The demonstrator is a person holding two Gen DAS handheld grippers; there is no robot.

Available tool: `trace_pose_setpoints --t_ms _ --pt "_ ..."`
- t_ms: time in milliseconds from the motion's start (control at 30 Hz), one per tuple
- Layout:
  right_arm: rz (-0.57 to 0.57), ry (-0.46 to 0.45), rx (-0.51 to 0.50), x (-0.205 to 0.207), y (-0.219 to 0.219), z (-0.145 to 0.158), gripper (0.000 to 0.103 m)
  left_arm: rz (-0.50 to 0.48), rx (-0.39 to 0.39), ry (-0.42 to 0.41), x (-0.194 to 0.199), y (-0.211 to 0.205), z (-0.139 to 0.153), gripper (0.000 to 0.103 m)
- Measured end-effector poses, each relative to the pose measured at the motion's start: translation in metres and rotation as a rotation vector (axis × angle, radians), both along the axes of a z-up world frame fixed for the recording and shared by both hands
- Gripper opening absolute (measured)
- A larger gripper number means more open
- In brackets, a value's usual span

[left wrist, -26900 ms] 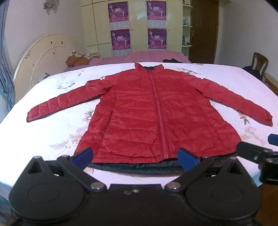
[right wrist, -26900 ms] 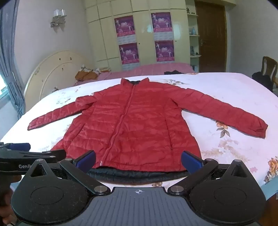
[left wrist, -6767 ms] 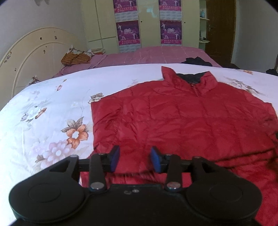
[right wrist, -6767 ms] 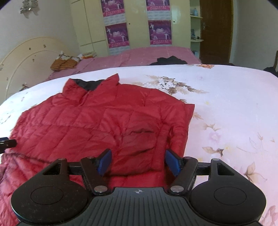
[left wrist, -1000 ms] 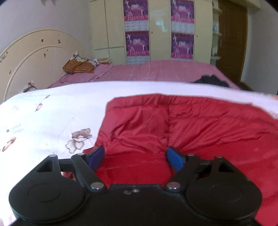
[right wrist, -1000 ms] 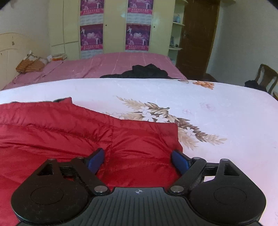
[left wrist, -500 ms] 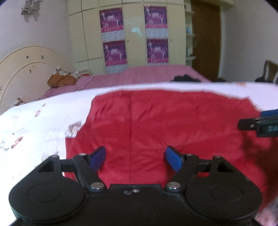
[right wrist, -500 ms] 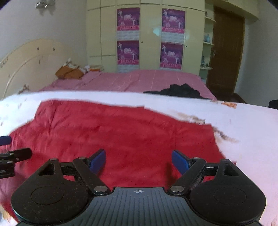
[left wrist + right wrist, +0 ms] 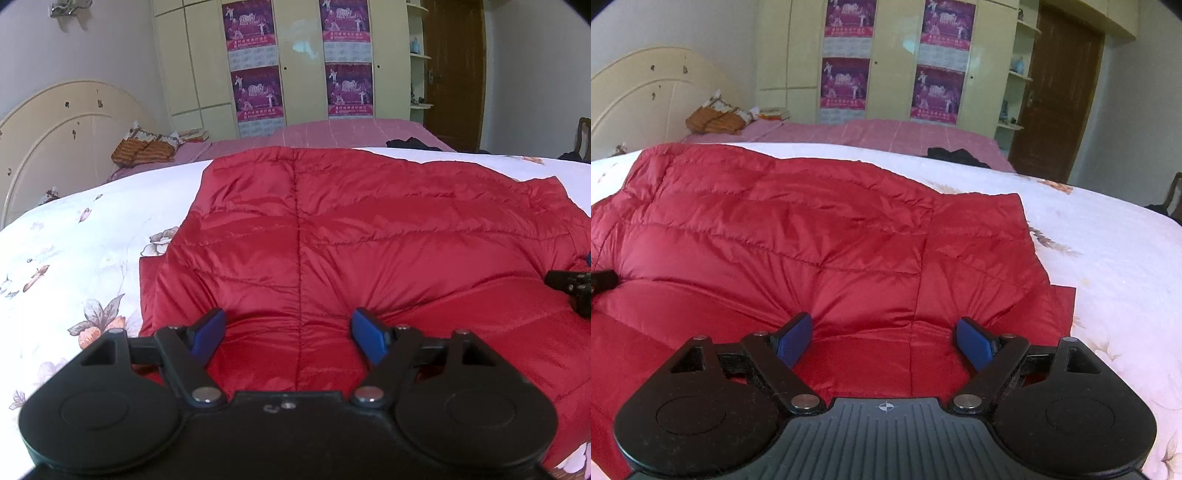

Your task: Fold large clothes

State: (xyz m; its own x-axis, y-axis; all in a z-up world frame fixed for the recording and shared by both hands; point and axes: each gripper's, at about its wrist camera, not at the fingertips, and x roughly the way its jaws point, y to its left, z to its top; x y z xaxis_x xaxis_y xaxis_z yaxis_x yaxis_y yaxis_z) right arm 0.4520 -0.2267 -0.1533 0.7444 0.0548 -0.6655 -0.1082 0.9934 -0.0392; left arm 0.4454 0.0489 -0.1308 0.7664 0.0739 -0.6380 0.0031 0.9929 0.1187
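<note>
A red quilted puffer jacket (image 9: 369,229) lies folded on the floral bed sheet, its smooth back panel and centre seam facing up. My left gripper (image 9: 288,332) sits at the jacket's near left part, with a thick bulge of red fabric between its blue pads and creases fanning out from them. My right gripper (image 9: 886,336) holds a similar bulge of the jacket (image 9: 812,229) near its right edge. The tip of each gripper shows at the edge of the other's view. Sleeves and collar are hidden.
The white floral sheet (image 9: 74,258) spreads left of the jacket, and the same sheet (image 9: 1108,258) spreads to its right. Behind lie a pink bed (image 9: 351,129) with dark clothes (image 9: 956,155), a cream headboard (image 9: 55,122), a wardrobe with posters and a brown door (image 9: 1060,92).
Both hands have drawn back from the jacket's far edge, so more of its back panel now shows ahead. The jaws have kept their width, with fabric still bunched between them.
</note>
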Motion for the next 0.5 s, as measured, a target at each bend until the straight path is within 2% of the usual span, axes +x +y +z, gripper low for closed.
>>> trace_pose_setpoints --t_ms 133,300,433,500 --pt "-0.003 0.026 -0.016 -0.004 -0.002 0.017 0.083 0.007 -0.015 0.048 0.004 0.007 0.009 0.076" --pt "-0.036 -0.017 0.005 -0.028 -0.008 0.033 0.083 0.014 0.001 0.058 0.002 0.008 0.016 0.077" --pt "-0.022 0.007 -0.059 -0.036 -0.009 0.026 0.083 0.023 0.014 0.063 0.0 0.006 0.02 0.077" --pt "-0.062 0.021 -0.045 -0.037 -0.016 0.031 0.083 0.034 0.015 0.067 -0.003 0.007 0.024 0.076"
